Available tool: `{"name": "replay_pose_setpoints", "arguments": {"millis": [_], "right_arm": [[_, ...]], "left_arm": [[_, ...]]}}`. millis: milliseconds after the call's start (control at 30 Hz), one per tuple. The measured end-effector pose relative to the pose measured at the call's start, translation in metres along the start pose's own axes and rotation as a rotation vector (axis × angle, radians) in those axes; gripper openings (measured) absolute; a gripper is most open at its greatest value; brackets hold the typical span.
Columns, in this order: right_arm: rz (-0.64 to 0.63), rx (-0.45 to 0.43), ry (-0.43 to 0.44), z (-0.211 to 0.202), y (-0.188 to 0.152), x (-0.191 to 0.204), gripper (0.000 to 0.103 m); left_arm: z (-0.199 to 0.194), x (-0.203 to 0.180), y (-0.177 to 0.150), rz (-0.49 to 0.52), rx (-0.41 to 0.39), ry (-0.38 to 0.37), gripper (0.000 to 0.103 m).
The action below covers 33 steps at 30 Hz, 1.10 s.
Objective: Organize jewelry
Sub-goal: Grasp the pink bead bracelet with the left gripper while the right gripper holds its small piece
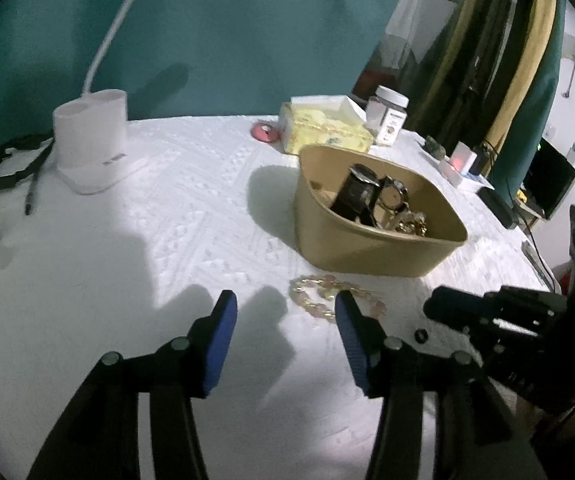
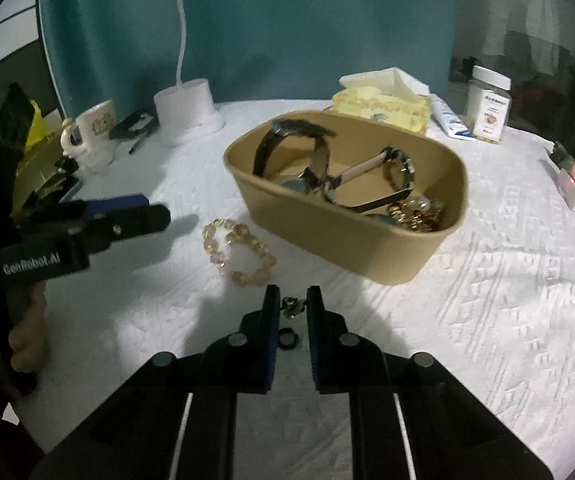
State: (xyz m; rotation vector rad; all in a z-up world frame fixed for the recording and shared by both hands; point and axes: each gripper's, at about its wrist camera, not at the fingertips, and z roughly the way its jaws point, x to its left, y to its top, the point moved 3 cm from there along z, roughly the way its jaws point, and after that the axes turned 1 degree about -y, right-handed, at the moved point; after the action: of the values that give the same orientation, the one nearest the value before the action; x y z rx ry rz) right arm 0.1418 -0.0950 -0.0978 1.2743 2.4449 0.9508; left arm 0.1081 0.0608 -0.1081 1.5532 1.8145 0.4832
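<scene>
The right gripper [image 2: 293,307] is clenched on a small dark earring [image 2: 290,306], probably to carry it into the tan box [image 2: 367,258]. The left gripper [image 1: 285,304] is released beside the beaded bracelet [image 2: 240,255] on the counter [image 2: 507,280].

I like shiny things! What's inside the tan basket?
Inside the tan basket lie a dark-strapped watch, a second watch with a pale strap, and a tangle of gold jewelry. Whatever sits underneath them on the bottom is covered.
</scene>
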Motion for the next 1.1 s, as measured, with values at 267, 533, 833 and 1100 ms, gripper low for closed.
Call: {"name": "replay_pose_setpoints", "arguments": {"millis": [267,533,833,1100], "right_arm": [[0.065,-0.025,-0.011,-0.01,-0.002,-0.036,0.012],[0.112,-0.042,-0.022,-0.016,-0.005,-0.068,0.012],[0.139,-0.05,-0.005,-0.018,-0.007,-0.076,0.012],[0.132,-0.068,-0.008,-0.026,-0.005,-0.07,0.012]], "left_arm": [[0.023,-0.027,0.006,0.046,0.051,-0.023,0.064],[0.05,-0.029,0.011,0.07,0.109,0.034,0.07],[0.053,-0.044,0.005,0.208,0.12,0.082,0.014],[0.046,-0.056,-0.003,0.245,0.123,0.035,0.007]]}}
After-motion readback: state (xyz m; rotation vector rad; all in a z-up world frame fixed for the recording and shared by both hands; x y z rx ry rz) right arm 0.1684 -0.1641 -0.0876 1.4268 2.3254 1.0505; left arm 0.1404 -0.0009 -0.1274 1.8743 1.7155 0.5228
